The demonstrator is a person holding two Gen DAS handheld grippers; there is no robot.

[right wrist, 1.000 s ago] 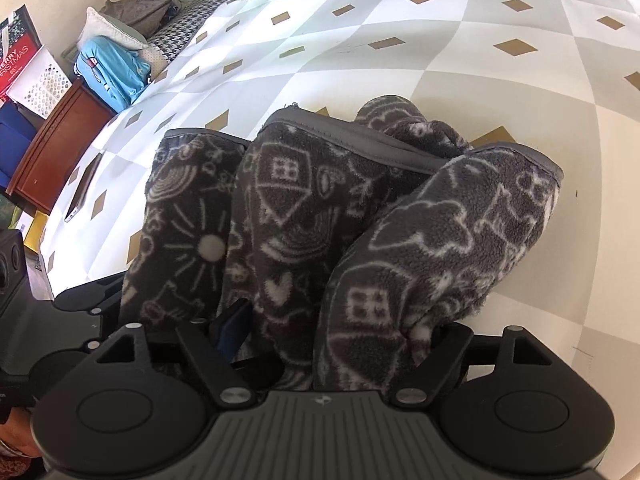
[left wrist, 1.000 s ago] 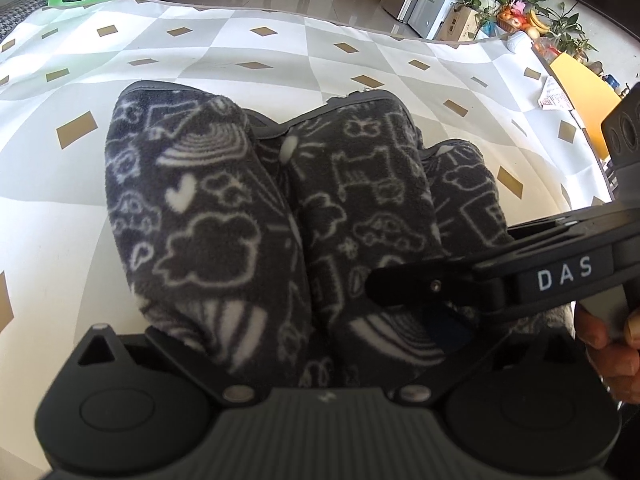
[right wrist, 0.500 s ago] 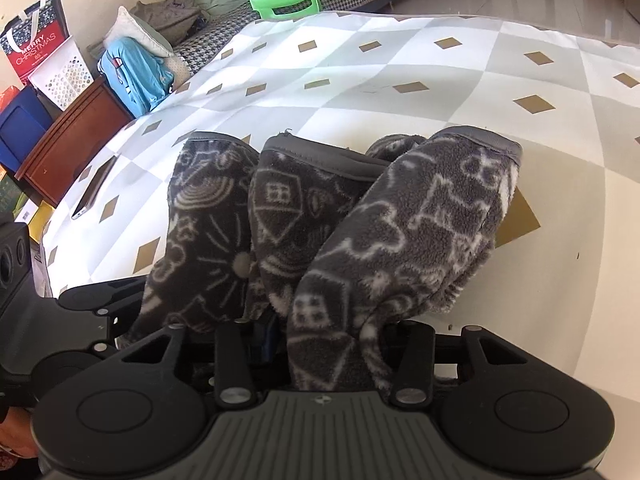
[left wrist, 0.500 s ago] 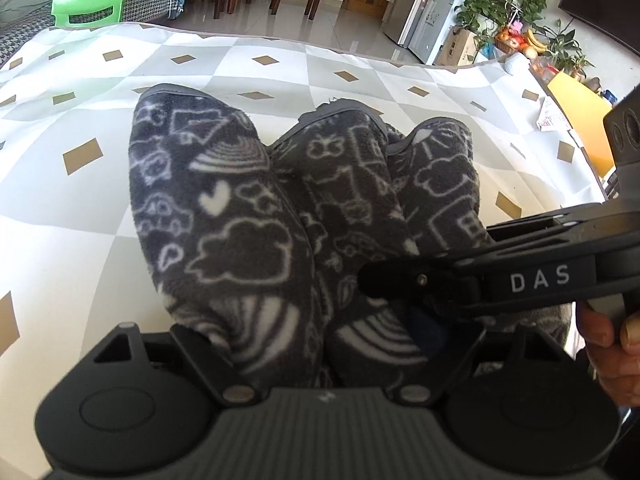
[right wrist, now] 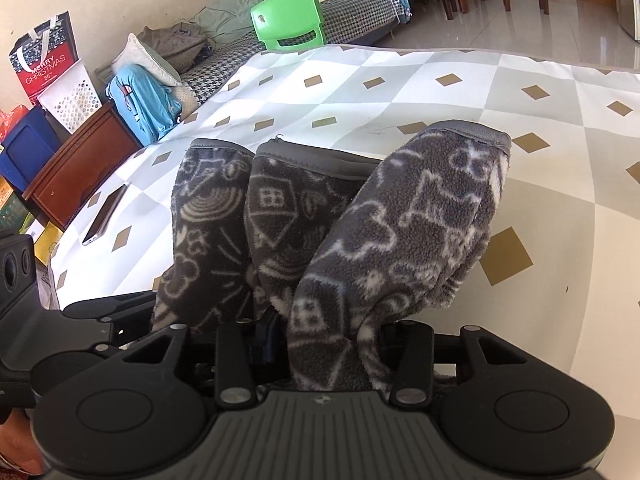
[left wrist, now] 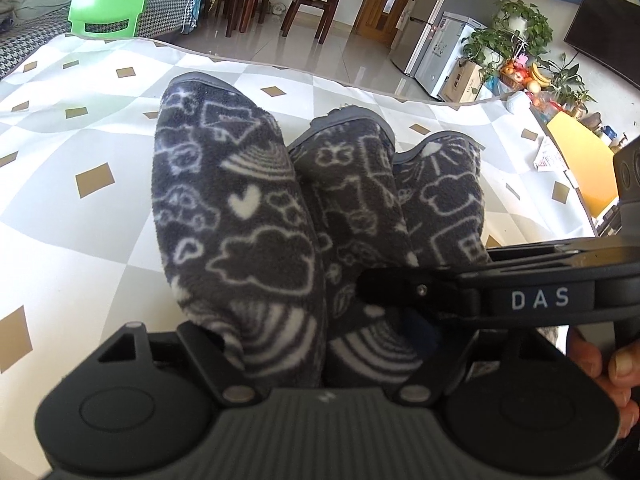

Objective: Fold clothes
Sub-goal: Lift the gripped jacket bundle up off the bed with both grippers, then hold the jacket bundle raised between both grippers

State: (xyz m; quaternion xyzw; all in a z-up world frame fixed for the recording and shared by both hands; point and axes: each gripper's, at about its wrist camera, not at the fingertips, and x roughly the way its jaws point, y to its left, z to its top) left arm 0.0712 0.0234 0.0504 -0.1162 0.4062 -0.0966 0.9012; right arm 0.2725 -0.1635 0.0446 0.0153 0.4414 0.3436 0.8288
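Left wrist view: dark patterned fleece garment [left wrist: 240, 220] bunched in three upright folds, running straight out from the left gripper [left wrist: 320, 344] over the checked mat [left wrist: 80, 216], near hem pinched between jaws that have just been closing onto it; right gripper [left wrist: 472, 300] crossing in from the right side, just beside, a hand [left wrist: 600, 364] behind it. Right wrist view: same garment [right wrist: 400, 232] rising forward out of the right gripper [right wrist: 324, 344], jaws drawn in and clamped on the gathered cloth, both tools side by side on one edge, pitched steeply downward. Far hems slack toward the mat, so any fold likely swings away along that forward axis.
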